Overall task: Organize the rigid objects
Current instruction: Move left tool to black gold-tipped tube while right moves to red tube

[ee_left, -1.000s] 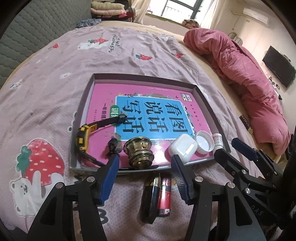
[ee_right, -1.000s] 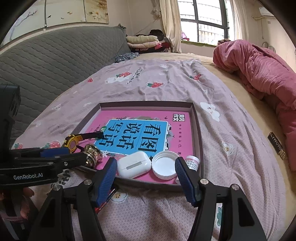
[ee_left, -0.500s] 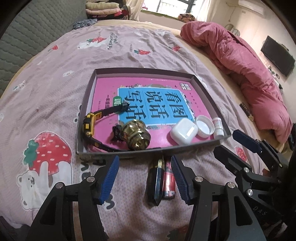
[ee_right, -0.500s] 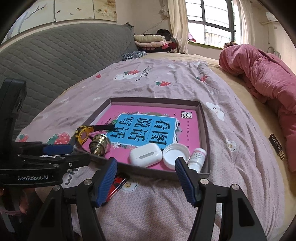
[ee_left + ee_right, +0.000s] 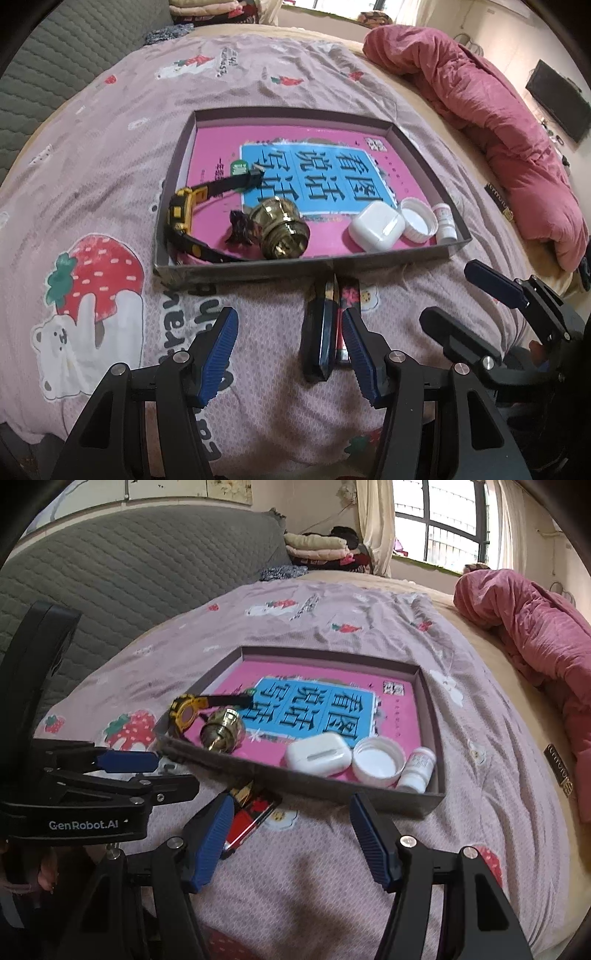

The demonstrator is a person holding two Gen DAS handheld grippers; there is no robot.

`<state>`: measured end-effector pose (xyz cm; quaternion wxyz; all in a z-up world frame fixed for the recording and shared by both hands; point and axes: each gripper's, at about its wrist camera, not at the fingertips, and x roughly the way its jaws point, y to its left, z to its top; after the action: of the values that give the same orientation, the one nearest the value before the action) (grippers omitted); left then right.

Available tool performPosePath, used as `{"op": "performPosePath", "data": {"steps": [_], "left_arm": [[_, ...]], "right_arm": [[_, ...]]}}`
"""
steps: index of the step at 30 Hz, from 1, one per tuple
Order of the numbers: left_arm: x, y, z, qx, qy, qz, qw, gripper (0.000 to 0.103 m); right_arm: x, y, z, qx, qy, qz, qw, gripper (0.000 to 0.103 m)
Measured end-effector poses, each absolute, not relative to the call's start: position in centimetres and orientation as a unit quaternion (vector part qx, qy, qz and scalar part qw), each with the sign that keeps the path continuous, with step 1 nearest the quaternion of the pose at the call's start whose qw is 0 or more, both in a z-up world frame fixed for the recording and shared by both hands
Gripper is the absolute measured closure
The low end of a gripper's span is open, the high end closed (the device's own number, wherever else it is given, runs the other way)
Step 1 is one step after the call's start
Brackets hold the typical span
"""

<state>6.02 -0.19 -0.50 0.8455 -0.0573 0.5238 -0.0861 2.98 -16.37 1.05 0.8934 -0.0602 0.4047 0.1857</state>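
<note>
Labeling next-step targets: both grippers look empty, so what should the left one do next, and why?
Probably lower the left gripper onto the dark flat case lying beside the red lighter, outside the tray. Its open jaws hold nothing, and that pair is all that remains on the bedsheet.

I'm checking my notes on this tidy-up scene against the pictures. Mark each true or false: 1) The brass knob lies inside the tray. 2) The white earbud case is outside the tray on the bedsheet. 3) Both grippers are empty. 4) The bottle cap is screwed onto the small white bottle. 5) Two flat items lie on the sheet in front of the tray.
1) True: the brass knob lies in the tray.
2) False: the earbud case is inside the tray.
3) True: left gripper and right gripper stand open, holding nothing.
4) False: the cap lies off, beside the bottle.
5) True: the dark flat item and red flat item lie there.
</note>
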Motion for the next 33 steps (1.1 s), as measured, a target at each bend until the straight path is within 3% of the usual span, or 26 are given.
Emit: {"op": "performPosePath", "data": {"steps": [33], "left_arm": [[9.1, -2.7, -5.3, 0.013, 0.574, -0.09, 0.814, 0.041]], "right_arm": [[2.5, -14.2, -3.2, -0.09, 0.462, 0.19, 0.861, 0.038]]}}
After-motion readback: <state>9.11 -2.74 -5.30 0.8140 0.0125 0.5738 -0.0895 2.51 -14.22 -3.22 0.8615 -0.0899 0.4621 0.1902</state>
